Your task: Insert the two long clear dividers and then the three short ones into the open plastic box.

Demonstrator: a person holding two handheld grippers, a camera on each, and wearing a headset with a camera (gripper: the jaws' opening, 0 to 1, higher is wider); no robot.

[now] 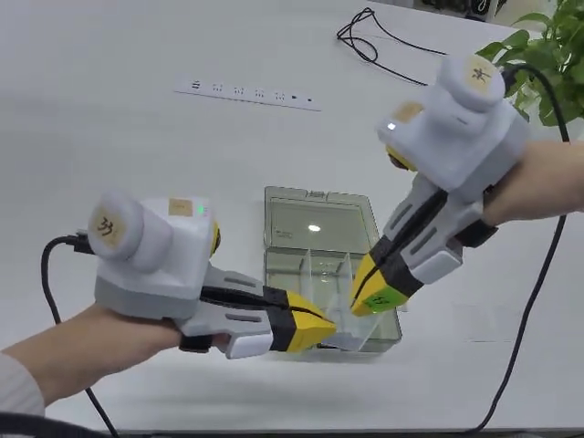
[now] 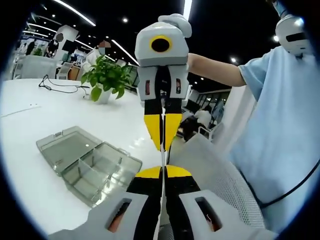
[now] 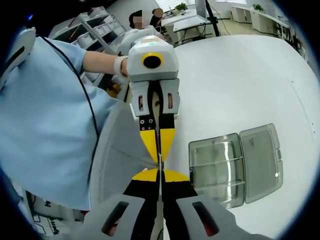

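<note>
Both tongs are pinched narrow, tip to tip. Left tongs (image 1: 321,326) come in low from the person's left. Right tongs (image 1: 368,299) slope down from the upper right.

Between the tips is a thin clear sliver, edge-on in both gripper views. It is probably a short divider (image 2: 162,159), each tongs nipping one end, but it is hard to be sure through clear plastic. Its long axis runs from one pair of tips to the other.

The open plastic box (image 1: 267,274) sits on the white table (image 1: 137,164), lid (image 1: 319,214) flat on the far side. The base already shows dividers standing in it.

The held piece hangs over the base's near right corner, so the box lies just beyond and below the tips. It is off to the left in the left gripper view and to the right in the right gripper view. The right tongs are nearer the compartments, and the left tongs sit at the near wall. Next move, as I judge it: turn the piece crosswise to the long dividers and lower it.
</note>
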